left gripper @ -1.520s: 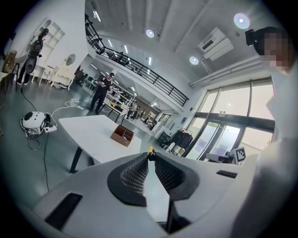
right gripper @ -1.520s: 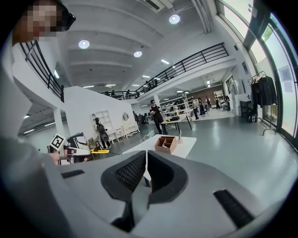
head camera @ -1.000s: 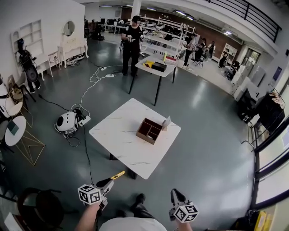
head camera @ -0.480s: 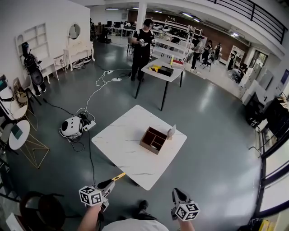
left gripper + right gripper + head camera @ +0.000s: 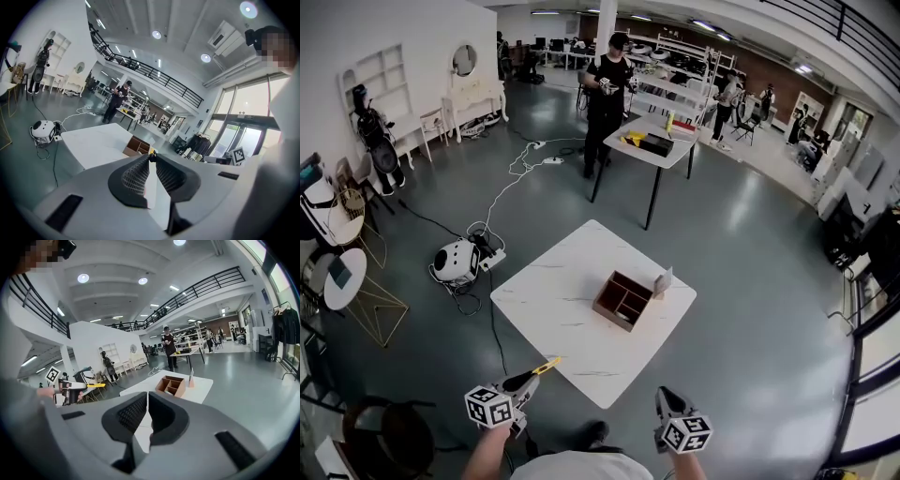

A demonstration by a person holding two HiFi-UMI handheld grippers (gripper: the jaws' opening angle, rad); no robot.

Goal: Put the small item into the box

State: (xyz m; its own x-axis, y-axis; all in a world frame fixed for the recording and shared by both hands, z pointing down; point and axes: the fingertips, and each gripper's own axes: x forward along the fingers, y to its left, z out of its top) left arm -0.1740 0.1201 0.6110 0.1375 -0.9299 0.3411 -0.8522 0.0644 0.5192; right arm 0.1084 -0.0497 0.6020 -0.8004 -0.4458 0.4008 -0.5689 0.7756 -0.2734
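Observation:
A brown cardboard box [image 5: 623, 300] with several compartments stands on the white marble-look table [image 5: 553, 281], toward its right side. My left gripper [image 5: 539, 368] hovers off the table's near corner, shut on a small yellow item [image 5: 547, 364]; that item peeks out at the jaw tips [image 5: 151, 152]. The box [image 5: 137, 146] lies ahead of those jaws. My right gripper [image 5: 659, 394] is held low at the lower right, shut with nothing in it. From the right gripper [image 5: 147, 393] the box [image 5: 171, 385] shows ahead, and the yellow item [image 5: 96, 385] to the left.
A small upright card [image 5: 663, 280] stands at the box's right. A person stands by a second table [image 5: 656, 145] at the back. A white round device [image 5: 455, 261] with cables lies on the floor left of the table. Chairs and a round side table [image 5: 337, 272] line the left.
The head view has shifted, so the table and box sit slightly lower and to the right. Both grippers keep about the same places and stay shut.

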